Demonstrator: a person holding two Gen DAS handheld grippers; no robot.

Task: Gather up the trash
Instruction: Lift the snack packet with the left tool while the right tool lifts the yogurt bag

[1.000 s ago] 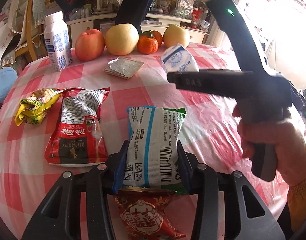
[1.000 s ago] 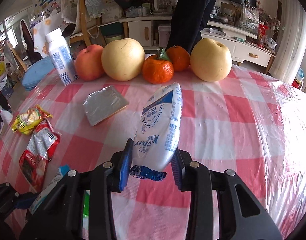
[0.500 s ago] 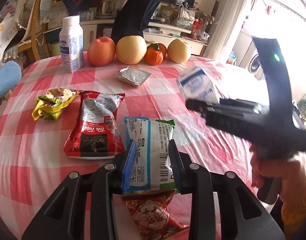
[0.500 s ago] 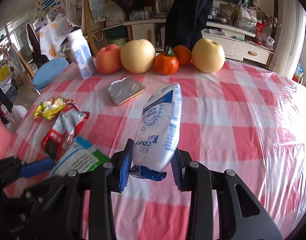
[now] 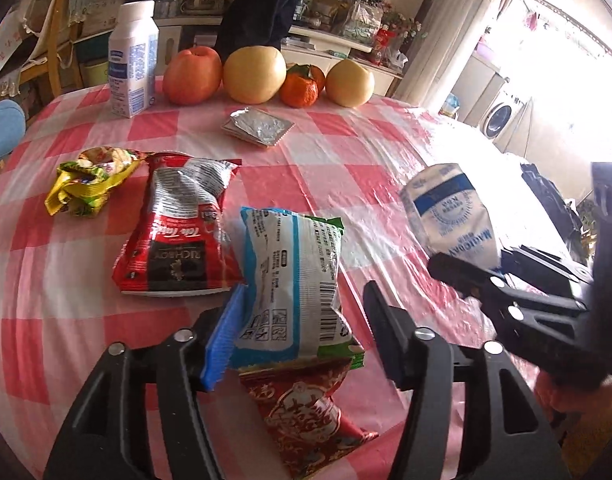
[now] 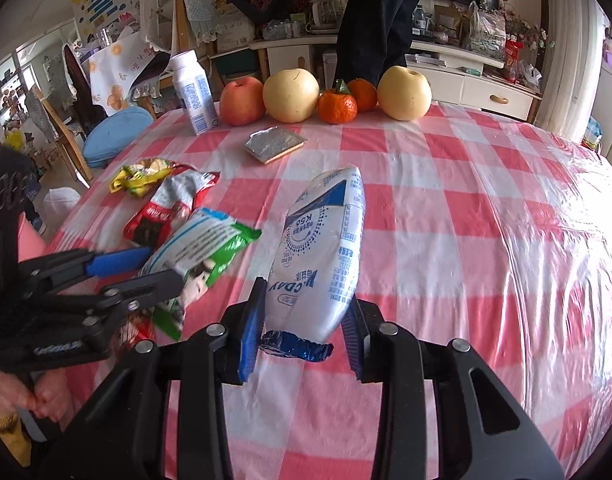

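Above the pink checked tablecloth (image 6: 445, 208), the right gripper (image 6: 302, 338) clamps a white-and-blue plastic milk pouch (image 6: 321, 256); the left gripper (image 5: 302, 332) angles downward, jaws opening around a blue-green snack packet (image 5: 294, 280).

My left claw (image 5: 302, 320) is opening around the white-and-blue wrapper (image 5: 294, 280); its blue left pad touches the wrapper and the right finger stands clear. Beneath that wrapper lies a red packet (image 5: 306, 408) on the checked counter (image 5: 345, 168), with the red-and-silver bag (image 5: 178, 232) just to its left and the yellow wrapper (image 5: 86, 180) farther left. To its right, my right claw (image 5: 465, 268) grips a white pouch (image 5: 453, 216).
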